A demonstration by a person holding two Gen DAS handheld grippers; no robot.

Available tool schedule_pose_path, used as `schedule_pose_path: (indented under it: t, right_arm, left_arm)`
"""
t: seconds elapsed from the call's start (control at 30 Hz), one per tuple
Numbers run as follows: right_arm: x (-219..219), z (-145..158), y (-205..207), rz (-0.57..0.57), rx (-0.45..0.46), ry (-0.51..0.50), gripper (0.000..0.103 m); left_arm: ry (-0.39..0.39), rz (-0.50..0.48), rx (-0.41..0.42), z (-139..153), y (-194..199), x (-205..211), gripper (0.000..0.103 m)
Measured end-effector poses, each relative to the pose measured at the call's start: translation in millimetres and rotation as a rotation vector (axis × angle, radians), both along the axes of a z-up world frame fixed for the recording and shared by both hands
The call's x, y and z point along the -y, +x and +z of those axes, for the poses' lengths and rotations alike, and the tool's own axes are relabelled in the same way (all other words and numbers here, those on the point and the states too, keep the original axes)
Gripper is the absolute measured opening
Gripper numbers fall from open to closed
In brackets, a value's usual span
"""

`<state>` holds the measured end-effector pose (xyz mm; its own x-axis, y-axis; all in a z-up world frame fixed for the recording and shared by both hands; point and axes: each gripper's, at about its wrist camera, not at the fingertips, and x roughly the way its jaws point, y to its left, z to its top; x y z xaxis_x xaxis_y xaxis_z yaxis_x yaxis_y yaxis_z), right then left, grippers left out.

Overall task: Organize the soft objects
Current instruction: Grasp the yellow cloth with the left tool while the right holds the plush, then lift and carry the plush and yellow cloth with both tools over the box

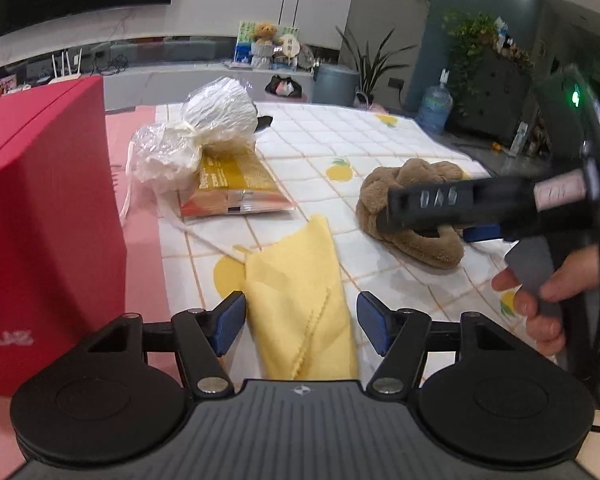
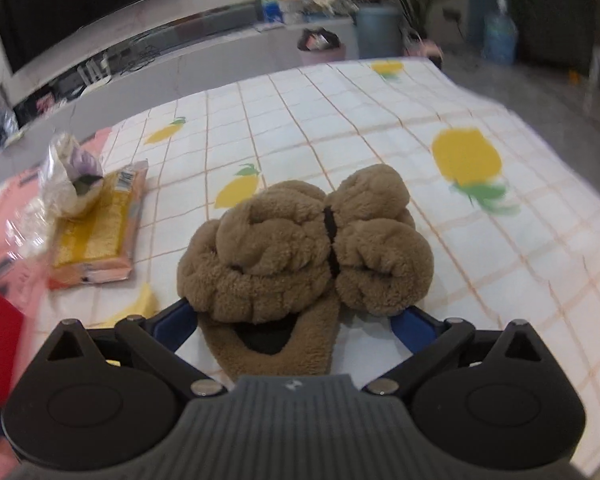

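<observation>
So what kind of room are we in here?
Probably a home living room: a large dark TV hangs on the wall above a long low media shelf, with potted plants beside it and a water jug on the floor.

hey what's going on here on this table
A person is tidying soft things on a pineapple-print tablecloth, a handheld gripper in each hand. The left gripper stands open around a yellow cloth without pressing it. The right gripper is open wide around the brown fuzzy slippers, its pads beside them. A red box stands at the left.
</observation>
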<state>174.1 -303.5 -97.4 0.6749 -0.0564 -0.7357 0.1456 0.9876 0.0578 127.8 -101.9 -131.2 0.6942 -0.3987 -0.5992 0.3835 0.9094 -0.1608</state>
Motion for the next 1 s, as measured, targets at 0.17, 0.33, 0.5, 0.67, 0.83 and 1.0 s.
schedule_pose_path:
  t: [0.17,0.33,0.5,0.67,0.83,1.0]
  right_arm:
    - [1,-8,-6,0.152,0.085,-0.079,0.083]
    - [-9,-3,-5,0.176,0.094,-0.127,0.057]
    - [-8,3,-10,0.185,0.109,-0.129,0.053]
    - [-8,19,-22,0.159,0.150,-0.112,0.053]
    - [-8,33,-33,0.157,0.184,-0.090,0.053]
    - [-6,44,-40,0.156,0.222,-0.079,0.053]
  left_arm:
    - [0.037,-0.013,0.091,-6,-10,0,0.020]
    - [0.005,-0.023,0.091,-6,-14,-10,0.002]
    - [0.005,-0.015,0.119,0,-23,-16,0.001]
    - [-0.041,-0.006,0.128,14,-28,-25,0.001]
    - [-0.099,-0.016,0.182,35,-38,-33,0.001]
    - [-0.163,-0.020,0.252,61,-47,-41,0.001]
